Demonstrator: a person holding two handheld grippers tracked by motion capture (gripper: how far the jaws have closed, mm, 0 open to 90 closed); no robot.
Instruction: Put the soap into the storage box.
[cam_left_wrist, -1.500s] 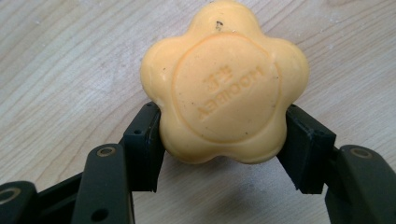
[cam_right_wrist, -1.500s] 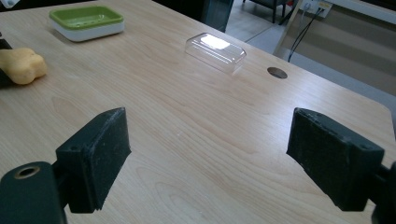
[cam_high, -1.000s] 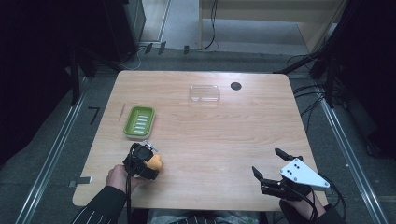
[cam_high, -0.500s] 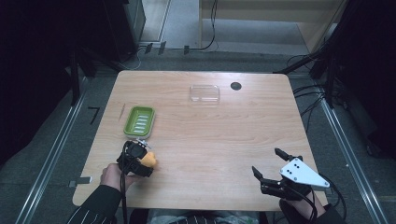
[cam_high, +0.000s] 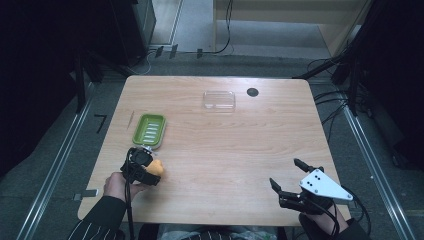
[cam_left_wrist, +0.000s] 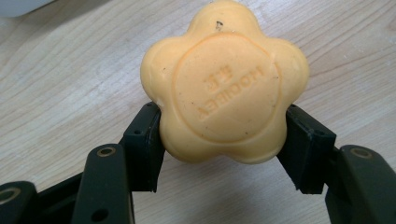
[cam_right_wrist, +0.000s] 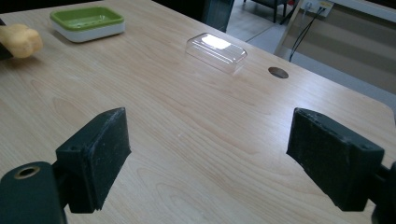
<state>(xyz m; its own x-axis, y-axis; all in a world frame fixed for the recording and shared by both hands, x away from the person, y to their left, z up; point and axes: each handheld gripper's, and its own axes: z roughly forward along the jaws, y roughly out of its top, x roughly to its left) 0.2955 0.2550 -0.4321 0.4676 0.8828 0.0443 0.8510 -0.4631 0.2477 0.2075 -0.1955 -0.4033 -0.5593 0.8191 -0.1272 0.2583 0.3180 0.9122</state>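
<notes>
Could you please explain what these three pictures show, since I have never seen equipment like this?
A person sits at a wooden table holding a hand-operated claw in each hand. One picture looks down from above; the other two come from cameras riding on each claw. The left claw is shut on a flower-shaped orange soap. The right claw stands open and empty above the near edge. On the table lie a green soap dish and a clear plastic lid, with a small dark hole beside the lid.

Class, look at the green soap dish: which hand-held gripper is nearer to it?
Left. The left hand-held gripper, shut on the soap, sits just in front of the dish; the right hand-held gripper waits open across the table.
</notes>
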